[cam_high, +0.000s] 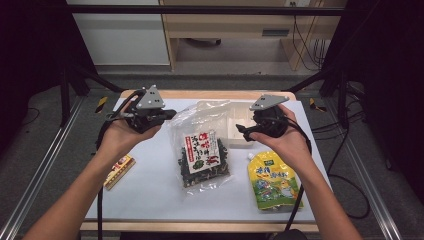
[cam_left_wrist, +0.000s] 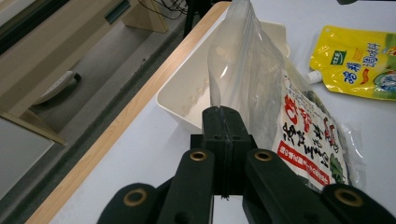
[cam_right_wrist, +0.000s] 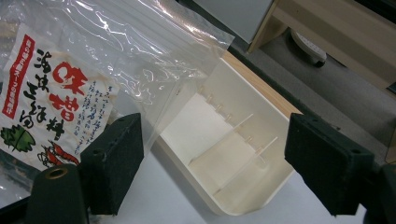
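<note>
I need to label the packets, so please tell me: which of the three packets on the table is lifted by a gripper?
The clear plastic bag with dark seaweed: the left gripper pinches its top edge, unlike the yellow pouch and the small yellow-red packet.

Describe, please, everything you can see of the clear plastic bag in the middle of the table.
The clear plastic bag is a crinkled, transparent pouch that holds dark dried food and a white label with red and black characters. Its filled lower part lies on the white table; its empty top is lifted, pinched in the shut jaws of the left gripper. It overlaps the white divided tray behind it.
</note>
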